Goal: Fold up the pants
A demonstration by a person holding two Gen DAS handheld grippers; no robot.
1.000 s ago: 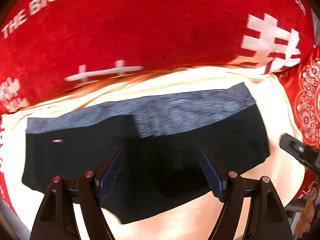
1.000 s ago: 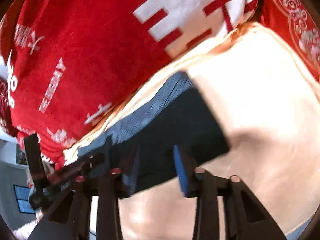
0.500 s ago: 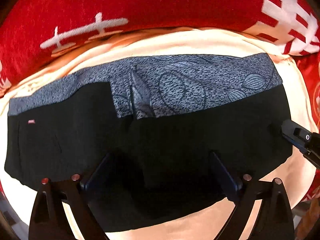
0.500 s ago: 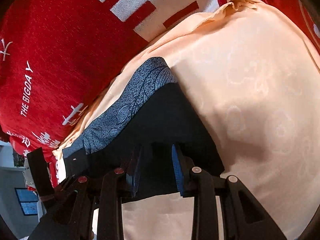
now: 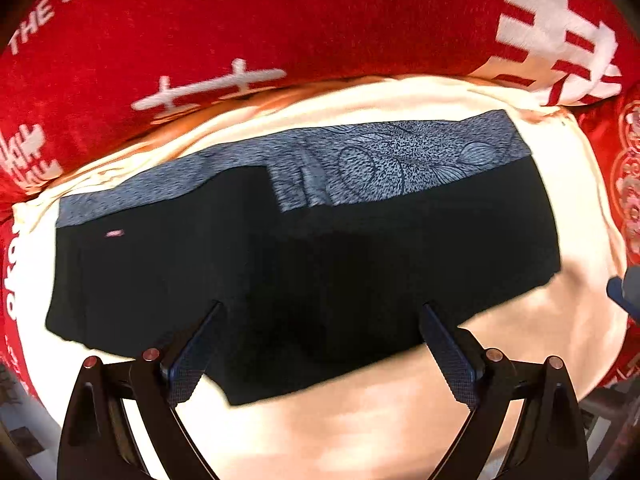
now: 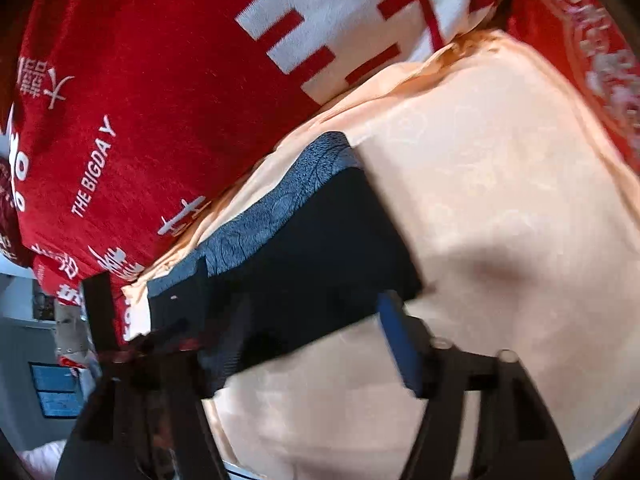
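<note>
The black pants [image 5: 304, 256] lie folded flat on a cream cloth [image 5: 360, 420], their grey patterned waistband [image 5: 400, 160] along the far edge. My left gripper [image 5: 320, 312] hangs over the near edge of the pants, open wide, with nothing pinched. In the right wrist view the pants [image 6: 320, 248] run from the centre down to the left. My right gripper [image 6: 316, 332] is over their right end with its jaws opening; the fabric lies below and between the pads, which do not press on it. The right gripper's tip [image 5: 624, 292] shows at the right edge of the left wrist view.
A red blanket [image 5: 280, 32] with white lettering rises behind the cream cloth, and a red patterned fabric [image 5: 628, 184] lies to the right. In the right wrist view the cream cloth [image 6: 500, 220] stretches off to the right. A dark part of the left gripper [image 6: 96, 308] stands at the left.
The right gripper's jaws, narrow over the pants' right end before, have spread apart. The left gripper's jaws widened; its view dipped closer to the pants, then drew back.
</note>
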